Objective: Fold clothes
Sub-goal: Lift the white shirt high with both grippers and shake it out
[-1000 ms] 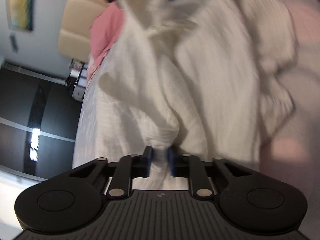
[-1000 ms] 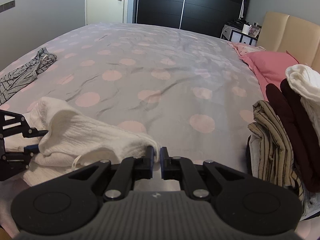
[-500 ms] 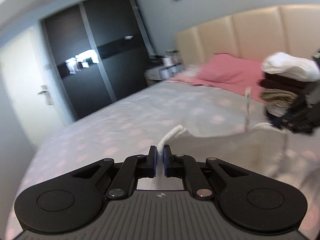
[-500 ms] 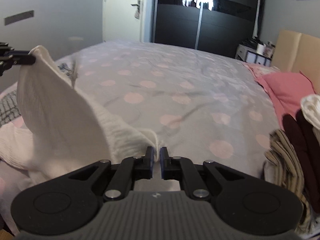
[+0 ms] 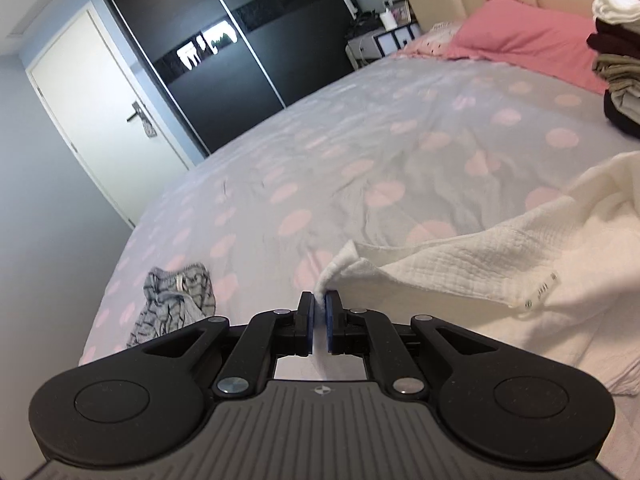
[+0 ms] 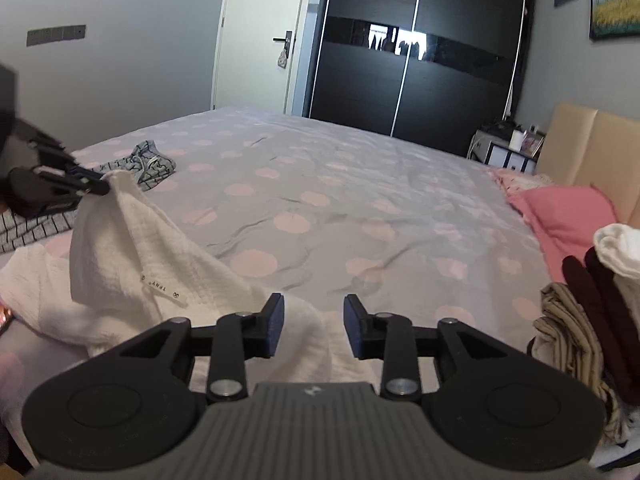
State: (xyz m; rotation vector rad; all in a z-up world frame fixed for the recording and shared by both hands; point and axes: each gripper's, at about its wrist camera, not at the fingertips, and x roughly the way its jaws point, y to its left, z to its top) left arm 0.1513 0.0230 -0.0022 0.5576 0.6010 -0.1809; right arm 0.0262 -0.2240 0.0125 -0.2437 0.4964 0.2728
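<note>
Left wrist view: the left tongs (image 5: 319,303) pinch a corner of the white garment (image 5: 500,264), lifted off the bed (image 5: 360,140); the cloth trails to their right, its label (image 5: 538,290) hanging from the edge; a striped garment (image 5: 176,300) lies just to their left; in the right wrist view the right tongs (image 6: 314,322) stand wide apart, gripping nothing, just above the white cloth; a pile of folded clothes (image 6: 592,300) sits to their right

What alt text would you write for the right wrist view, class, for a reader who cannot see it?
The right gripper hangs open above a crumpled white garment on a polka-dot bed. At far left the left gripper pinches a raised corner of that garment. Folded clothes are stacked at right.
</note>
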